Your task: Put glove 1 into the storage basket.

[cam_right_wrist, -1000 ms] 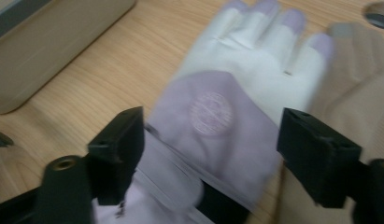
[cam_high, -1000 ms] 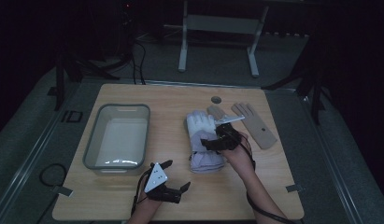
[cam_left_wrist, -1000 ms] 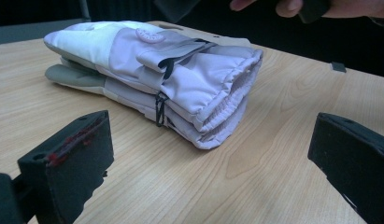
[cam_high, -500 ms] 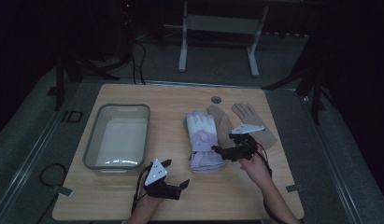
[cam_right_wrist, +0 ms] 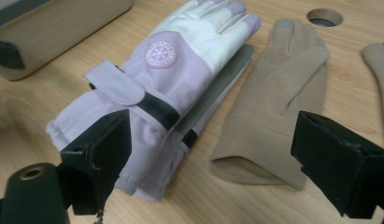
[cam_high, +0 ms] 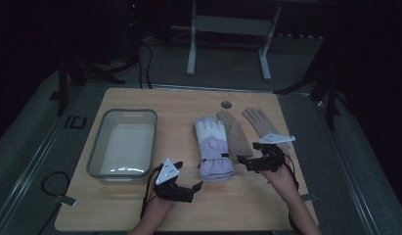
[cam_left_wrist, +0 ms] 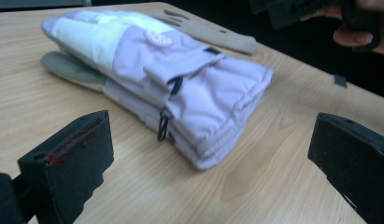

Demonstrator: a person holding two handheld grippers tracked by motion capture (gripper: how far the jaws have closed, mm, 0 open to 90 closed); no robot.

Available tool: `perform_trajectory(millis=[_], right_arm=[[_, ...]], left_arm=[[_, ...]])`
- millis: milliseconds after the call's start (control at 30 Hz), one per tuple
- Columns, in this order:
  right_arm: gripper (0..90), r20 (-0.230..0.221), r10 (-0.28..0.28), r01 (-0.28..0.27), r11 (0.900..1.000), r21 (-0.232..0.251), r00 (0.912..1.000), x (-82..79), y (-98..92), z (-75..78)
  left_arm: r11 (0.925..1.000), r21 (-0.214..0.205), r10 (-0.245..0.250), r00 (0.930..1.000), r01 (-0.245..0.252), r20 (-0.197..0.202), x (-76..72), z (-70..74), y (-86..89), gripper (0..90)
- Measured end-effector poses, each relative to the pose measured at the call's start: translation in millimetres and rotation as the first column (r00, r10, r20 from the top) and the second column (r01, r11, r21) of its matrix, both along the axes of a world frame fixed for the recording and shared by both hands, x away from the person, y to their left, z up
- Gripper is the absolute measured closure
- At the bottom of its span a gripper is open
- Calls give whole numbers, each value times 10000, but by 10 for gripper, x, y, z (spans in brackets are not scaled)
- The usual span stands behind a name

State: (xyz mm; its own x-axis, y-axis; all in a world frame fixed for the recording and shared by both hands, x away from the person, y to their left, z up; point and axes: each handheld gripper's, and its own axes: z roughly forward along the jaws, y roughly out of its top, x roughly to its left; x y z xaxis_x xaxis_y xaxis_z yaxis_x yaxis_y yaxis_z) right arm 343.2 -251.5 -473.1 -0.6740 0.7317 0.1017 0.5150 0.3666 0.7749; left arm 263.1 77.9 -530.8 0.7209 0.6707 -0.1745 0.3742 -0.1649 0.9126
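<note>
1. Right hand-held gripper (cam_high: 251, 160): your jaws have just been opening and stand spread wide, nothing between them. It hovers low over the tabletop (cam_high: 140, 98), at the cuff end of the gloves.
2. Left hand-held gripper (cam_high: 189, 182): jaws spread, empty, just short of the purple glove's cuff, on its near left.
3. Purple-and-white ski gloves (cam_high: 212, 147): stacked as a pair, flat on the tabletop between your two grippers, long axis running away from you, fingers far, cuffs near.
4. Tan glove (cam_high: 236, 134): flat, just right of the purple pair, same lie; its open cuff faces your right gripper, which is the nearer hand.
5. Second tan glove (cam_high: 257, 120): farther right, partly under your right gripper.
6. Grey tub (cam_high: 98, 147): left of the gloves, well apart.
</note>
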Motion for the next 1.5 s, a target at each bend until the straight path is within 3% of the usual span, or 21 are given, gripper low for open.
perform_trajectory(millis=[100,167,200,300,367,433,533,600,667,733,800,867,900,967,1067,1100,1167,1300,1333,1400,1500], right_arm=[[116,14,49,-49,10000,64,10000,36,42,18],[175,96,-50,50,10000,60,9999,65,72,27],[224,186,-51,51,10000,-3,9998,86,92,28],[429,130,-102,102,9999,-43,9999,157,154,21],[528,36,-7,7,10000,64,10000,197,208,8],[580,-149,81,-79,9999,140,9999,236,268,-9],[561,-476,99,-86,9996,275,9988,304,344,-49],[522,-561,-27,44,9995,301,9984,346,395,-79],[489,-672,-216,237,9993,298,9975,379,424,-112],[479,-868,-236,275,9986,441,9959,408,431,-155],[472,-1169,-328,391,9979,525,9926,430,430,-218],[479,-1438,-328,419,9973,605,9891,438,424,-293],[484,-1621,-297,423,9963,748,9863,438,413,-339],[487,-1933,-297,465,9955,831,9807,441,405,-398],[469,-2590,-237,458,9958,796,9656,471,417,-501],[451,-2962,-284,502,9965,662,9547,498,431,-573],[441,-3233,-277,542,9958,733,9459,523,432,-632],[435,-3980,-66,678,9878,1400,9174,580,390,-740],[454,-4156,36,708,9840,1634,9096,592,375,-762],[488,-4284,327,585,9784,1981,9030,604,352,-789],[535,-4230,561,352,9781,2050,9044,609,349,-804]], left_arm=[[9996,-154,-249,9996,247,-156,73,86,-31,1],[9991,-203,-390,9990,385,-216,131,136,-65,1],[9992,-54,-409,9989,408,-224,164,158,-86,1],[9974,-220,-697,9971,690,-304,261,219,-149,1],[9971,-304,-719,9956,702,-608,333,263,-186,1],[9988,-18,-480,9940,480,-987,406,299,-233,2],[9988,495,67,9921,-5,-1249,473,316,-299,146],[9969,747,353,9902,-254,-1350,499,303,-330,155],[9956,745,673,9864,-566,-1500,505,289,-342,207],[9897,1100,1091,9795,-913,-1693,512,265,-368,244],[9799,1580,1532,9664,-1216,-2065,513,206,-400,244],[9717,1957,1758,9580,-1320,-2264,492,119,-436,243],[9712,1988,1779,9553,-1317,-2361,489,89,-442,242],[9737,1946,1722,9417,-1183,-2892,502,6,-445,243],[9797,1797,1480,9263,-893,-3465,532,-98,-427,245],[9805,1761,1457,9244,-874,-3526,536,-106,-426,249],[9824,1696,1358,9212,-777,-3645,550,-142,-416,263],[9882,1441,1063,9130,-529,-3939,591,-209,-379,283],[9887,1425,1002,9136,-469,-3942,598,-218,-373,283],[9890,1432,912,9157,-373,-3913,605,-226,-372,291],[9904,1374,666,9165,-129,-3944,616,-240,-370,335]])
